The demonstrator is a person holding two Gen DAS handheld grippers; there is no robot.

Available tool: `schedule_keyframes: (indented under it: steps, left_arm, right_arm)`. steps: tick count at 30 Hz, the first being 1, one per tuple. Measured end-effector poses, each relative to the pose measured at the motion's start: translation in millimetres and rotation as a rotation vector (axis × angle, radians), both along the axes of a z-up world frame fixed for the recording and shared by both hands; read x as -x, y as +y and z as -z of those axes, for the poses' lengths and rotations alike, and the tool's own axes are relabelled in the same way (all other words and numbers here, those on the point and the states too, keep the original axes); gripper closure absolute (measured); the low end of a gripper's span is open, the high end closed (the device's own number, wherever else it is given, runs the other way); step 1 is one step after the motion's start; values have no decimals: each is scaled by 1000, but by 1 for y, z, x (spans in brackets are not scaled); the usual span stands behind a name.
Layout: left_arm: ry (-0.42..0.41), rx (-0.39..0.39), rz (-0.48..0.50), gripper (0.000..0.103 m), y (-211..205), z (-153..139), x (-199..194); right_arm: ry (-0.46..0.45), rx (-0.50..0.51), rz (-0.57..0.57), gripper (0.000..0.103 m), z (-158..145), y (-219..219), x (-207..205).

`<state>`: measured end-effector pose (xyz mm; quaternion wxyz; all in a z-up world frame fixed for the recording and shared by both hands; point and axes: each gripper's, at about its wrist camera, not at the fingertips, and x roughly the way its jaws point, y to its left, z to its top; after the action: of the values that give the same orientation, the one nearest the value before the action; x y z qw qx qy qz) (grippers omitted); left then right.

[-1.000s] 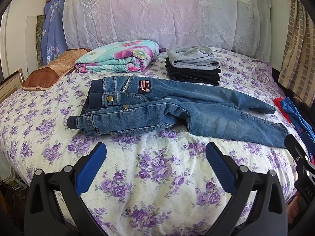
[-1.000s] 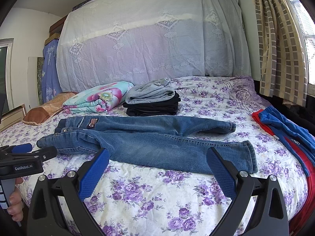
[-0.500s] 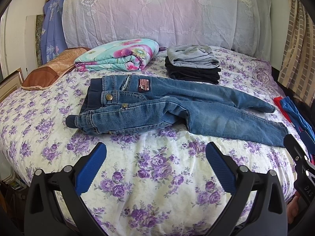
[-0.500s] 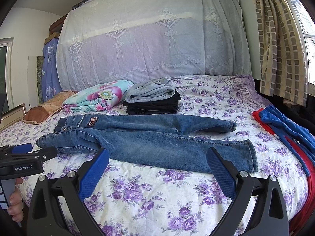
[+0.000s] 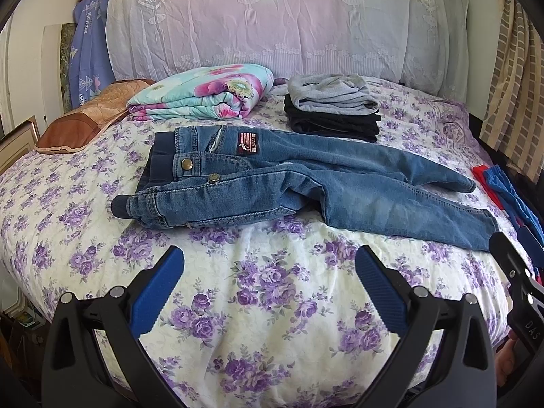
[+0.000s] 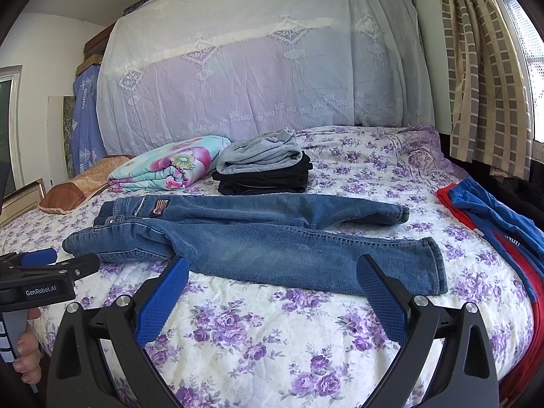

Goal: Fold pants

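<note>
Small blue jeans (image 5: 289, 183) lie spread on the flowered bedspread (image 5: 272, 306), waistband to the left, both legs running to the right. The right wrist view shows the same jeans (image 6: 258, 238) with the near leg's cuff at the right. My left gripper (image 5: 268, 282) is open and empty, hovering over bare bedspread short of the jeans' near edge. My right gripper (image 6: 272, 289) is open too, its blue pads just in front of the near leg. Each gripper shows at the edge of the other's view.
A stack of folded grey and black clothes (image 5: 335, 107) sits behind the jeans, beside a folded floral blanket (image 5: 204, 91) and a brown pillow (image 5: 85, 119). Red and blue garments (image 6: 493, 224) lie at the bed's right edge. A curtain (image 6: 482, 68) hangs at the right.
Both grippers have drifted slightly closer to the jeans, still open. The jeans have not moved.
</note>
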<state>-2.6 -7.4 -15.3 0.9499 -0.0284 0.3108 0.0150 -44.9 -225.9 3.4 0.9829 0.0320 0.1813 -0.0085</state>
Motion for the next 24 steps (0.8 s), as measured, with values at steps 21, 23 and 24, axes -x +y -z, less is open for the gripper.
schedule_keyframes:
  steps: [21,23,24]
  left_arm:
    - [233,865,-35,4,161,62,-65]
    - [256,961,-58,4,174,67,-75]
    - [265,977,-75,4,178,69,-80]
  right_arm:
    - [297,-851,-34,4,71,-140,-38]
    - [311,-927,-9,4,80,-152,-39]
    - [315,-956,-1,4,83,-156,-40]
